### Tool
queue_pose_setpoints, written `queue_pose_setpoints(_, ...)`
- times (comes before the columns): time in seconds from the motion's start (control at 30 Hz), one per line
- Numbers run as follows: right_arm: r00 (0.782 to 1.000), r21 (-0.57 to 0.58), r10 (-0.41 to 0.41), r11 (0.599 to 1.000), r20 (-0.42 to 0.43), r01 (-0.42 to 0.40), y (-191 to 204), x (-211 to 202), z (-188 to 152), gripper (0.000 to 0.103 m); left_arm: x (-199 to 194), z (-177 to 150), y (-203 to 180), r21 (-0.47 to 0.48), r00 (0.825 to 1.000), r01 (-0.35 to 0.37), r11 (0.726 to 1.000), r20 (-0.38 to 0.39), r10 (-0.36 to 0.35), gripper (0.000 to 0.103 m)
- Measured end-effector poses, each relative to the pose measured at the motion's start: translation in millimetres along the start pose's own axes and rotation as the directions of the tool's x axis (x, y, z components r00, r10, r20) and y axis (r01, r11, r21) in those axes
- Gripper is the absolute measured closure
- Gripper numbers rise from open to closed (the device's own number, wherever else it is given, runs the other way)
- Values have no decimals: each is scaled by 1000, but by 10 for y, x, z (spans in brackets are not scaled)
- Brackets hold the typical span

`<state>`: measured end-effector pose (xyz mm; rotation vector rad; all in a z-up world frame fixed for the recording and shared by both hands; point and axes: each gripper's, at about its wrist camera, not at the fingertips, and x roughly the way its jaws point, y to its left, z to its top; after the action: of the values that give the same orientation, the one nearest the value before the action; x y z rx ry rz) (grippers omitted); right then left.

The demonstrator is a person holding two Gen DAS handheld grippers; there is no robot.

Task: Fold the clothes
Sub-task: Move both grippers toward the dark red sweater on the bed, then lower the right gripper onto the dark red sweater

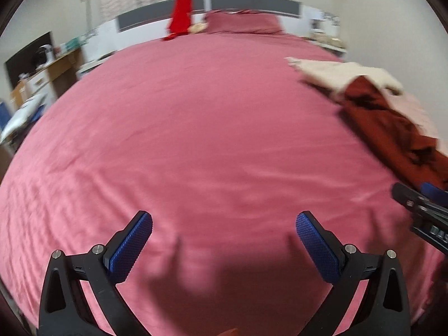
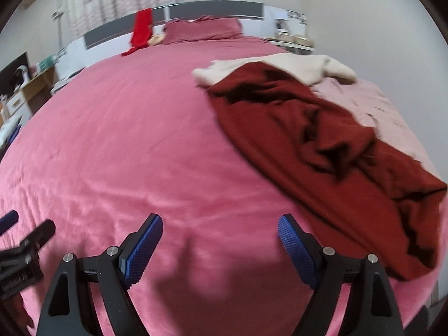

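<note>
A crumpled dark red garment (image 2: 330,151) lies on the right side of the pink bed (image 2: 126,140), with a cream garment (image 2: 280,67) partly under its far end. In the left wrist view the same dark red garment (image 1: 392,128) and cream garment (image 1: 344,72) sit at the far right. My left gripper (image 1: 224,221) hovers open over bare pink sheet (image 1: 182,140), holding nothing. My right gripper (image 2: 219,222) is open too, just left of the dark red garment's near edge, nothing between its blue pads (image 2: 296,252).
A bright red cloth (image 1: 180,16) hangs on the headboard beside a pink pillow (image 1: 243,21). A light pink sheet (image 2: 375,106) lies under the garments at the right. A desk with clutter (image 1: 42,67) stands left of the bed; a nightstand (image 2: 294,39) is at the far right.
</note>
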<state>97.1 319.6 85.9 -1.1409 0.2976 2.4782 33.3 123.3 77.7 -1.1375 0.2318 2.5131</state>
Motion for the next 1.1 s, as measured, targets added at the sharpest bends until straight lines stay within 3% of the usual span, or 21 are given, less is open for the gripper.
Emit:
queue_pose_setpoints(0.13,999,69,-37,997,4,36,-276,-227,23,17,-171,118,-221,9,999,47,999,18,-47,0)
queue_pose_setpoints(0.23,997,64,-52,997,64,48,-364,-458,54,17,-341,218,-300,-9,997,62,998,44,-62,0)
queue_pose_setpoints(0.37,991,19,-47,999,126,45,-320,-691,138,17,-617,323,-375,-1,995,20,1000,94,-20,0)
queue_pose_setpoints(0.53,978,-41,17,999,206,-9,-102,-972,235,17,-1002,381,-336,13,979,-56,998,196,52,0)
queue_pose_setpoints(0.77,966,-96,72,994,250,-49,140,-1138,312,17,-1108,444,-114,-101,979,-64,993,185,82,0)
queue_pose_setpoints(1.1,966,-58,57,997,251,-44,44,-1143,346,17,-1139,425,-191,-87,976,-65,994,201,82,0)
